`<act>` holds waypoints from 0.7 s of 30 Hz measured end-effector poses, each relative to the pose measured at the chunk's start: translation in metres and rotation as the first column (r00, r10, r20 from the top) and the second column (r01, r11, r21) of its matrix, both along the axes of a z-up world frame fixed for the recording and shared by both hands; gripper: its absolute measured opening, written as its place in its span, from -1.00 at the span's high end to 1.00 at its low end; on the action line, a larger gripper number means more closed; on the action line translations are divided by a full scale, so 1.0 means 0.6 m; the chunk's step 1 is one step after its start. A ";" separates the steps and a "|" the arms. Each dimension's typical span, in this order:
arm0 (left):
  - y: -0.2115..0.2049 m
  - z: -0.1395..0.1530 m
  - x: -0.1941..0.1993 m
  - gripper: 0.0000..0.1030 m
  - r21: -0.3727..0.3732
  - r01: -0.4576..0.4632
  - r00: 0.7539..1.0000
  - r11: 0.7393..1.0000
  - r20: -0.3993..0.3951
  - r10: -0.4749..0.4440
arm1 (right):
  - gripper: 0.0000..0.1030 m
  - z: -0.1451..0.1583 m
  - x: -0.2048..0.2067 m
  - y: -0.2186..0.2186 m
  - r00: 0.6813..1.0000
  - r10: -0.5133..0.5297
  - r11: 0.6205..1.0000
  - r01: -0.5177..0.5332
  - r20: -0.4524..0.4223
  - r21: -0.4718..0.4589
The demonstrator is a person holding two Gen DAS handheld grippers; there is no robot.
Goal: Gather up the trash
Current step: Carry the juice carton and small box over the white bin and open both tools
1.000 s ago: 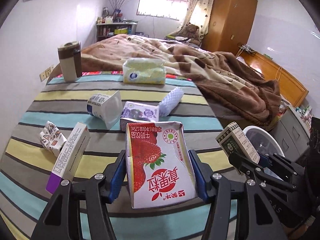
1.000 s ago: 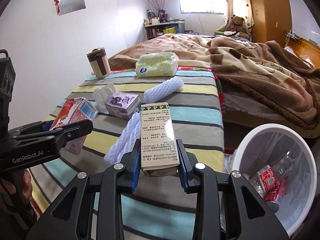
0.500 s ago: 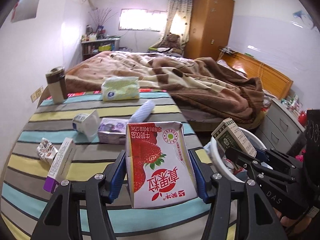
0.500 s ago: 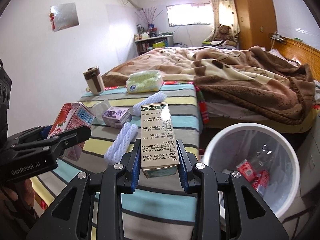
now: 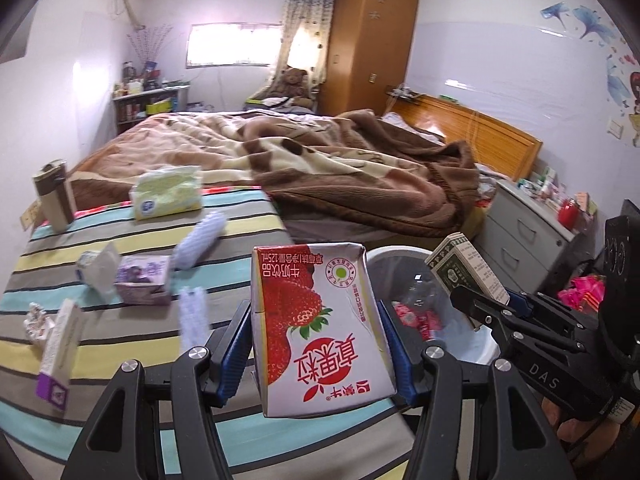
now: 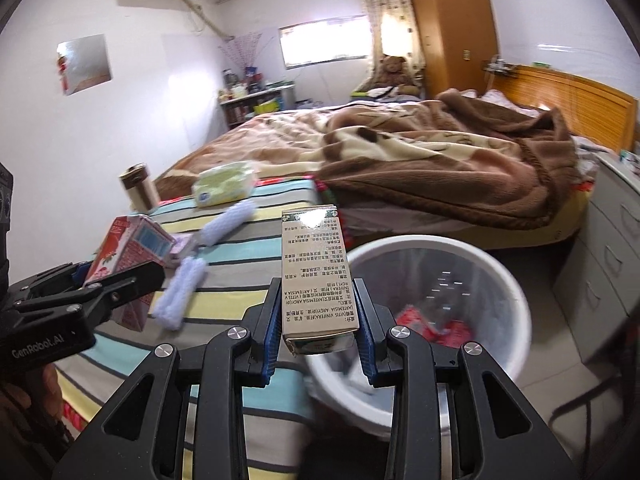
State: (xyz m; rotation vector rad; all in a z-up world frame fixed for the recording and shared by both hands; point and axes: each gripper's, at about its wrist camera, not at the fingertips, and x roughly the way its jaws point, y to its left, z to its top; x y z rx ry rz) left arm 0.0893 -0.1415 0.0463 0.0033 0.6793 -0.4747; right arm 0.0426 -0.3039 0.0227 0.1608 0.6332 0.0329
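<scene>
My left gripper (image 5: 316, 344) is shut on a red-and-white strawberry milk carton (image 5: 320, 328), held above the striped table's right edge. My right gripper (image 6: 318, 320) is shut on a slim green-and-white box (image 6: 314, 276), held over the rim of the white trash bin (image 6: 508, 280). The bin (image 5: 394, 254) has red wrappers and a clear bottle inside. In the left wrist view the right gripper (image 5: 476, 300) with its box (image 5: 464, 268) hangs over the bin. In the right wrist view the left gripper (image 6: 132, 272) and carton (image 6: 128, 256) are at left.
Left on the striped table (image 5: 120, 352) are a purple-ended box (image 5: 60, 352), a purple carton (image 5: 144, 284), a crumpled wrapper (image 5: 36, 320), white foam pieces (image 5: 200, 236), a tissue pack (image 5: 168, 192) and a brown tumbler (image 5: 52, 196). A bed (image 5: 320, 152) lies behind; grey drawers (image 5: 524, 236) stand right.
Both grippers have swung to the right with their loads, away from the table's middle. The trash bin has come into fuller view below them. Both grips are unchanged.
</scene>
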 end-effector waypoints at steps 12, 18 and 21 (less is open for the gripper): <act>-0.120 -0.032 0.033 -0.18 0.000 0.125 0.991 0.992 -0.045 -0.125 | 0.34 -0.029 0.001 -0.074 0.990 -0.134 0.991 0.134 -0.051 -0.007; -0.162 -0.047 0.043 -0.18 0.013 0.155 0.987 0.988 -0.055 -0.154 | 0.34 -0.039 0.000 -0.098 0.985 -0.158 0.987 0.158 -0.075 -0.010; -0.177 -0.053 0.049 -0.18 0.020 0.159 0.986 0.987 -0.064 -0.157 | 0.34 -0.044 0.002 -0.106 0.982 -0.166 0.986 0.166 -0.086 -0.009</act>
